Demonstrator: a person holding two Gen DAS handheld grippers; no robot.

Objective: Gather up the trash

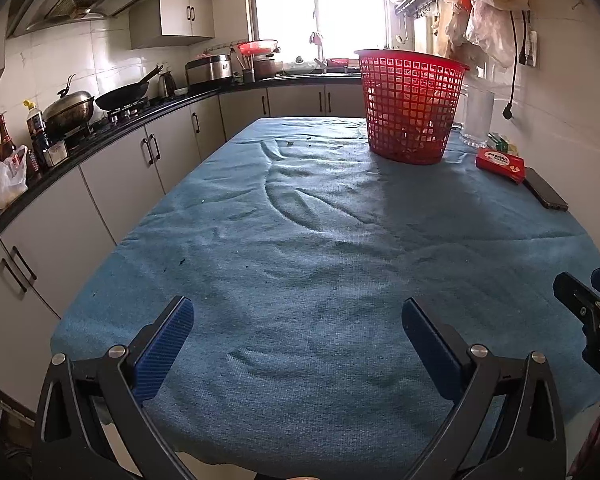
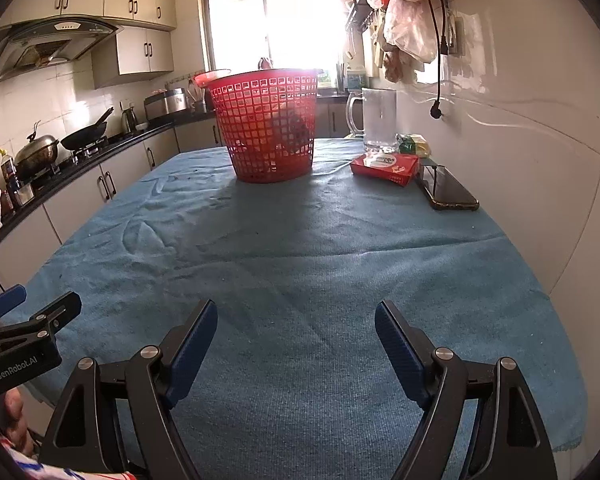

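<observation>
Both grippers hung spread and empty at the near table edge — left gripper [image 1: 298, 318], right gripper [image 2: 296, 322]. Ahead, the red basket [image 2: 269, 124] stood far across the blue cloth [image 1: 300, 240], trash inside — slightly nearer my right.

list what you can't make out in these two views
- Contents of the red basket: both views, the mesh wall and window glare blur them.
- Dark specks on the blue cloth: left wrist view, too small to identify.
- Print on the red box: too small to read.
</observation>
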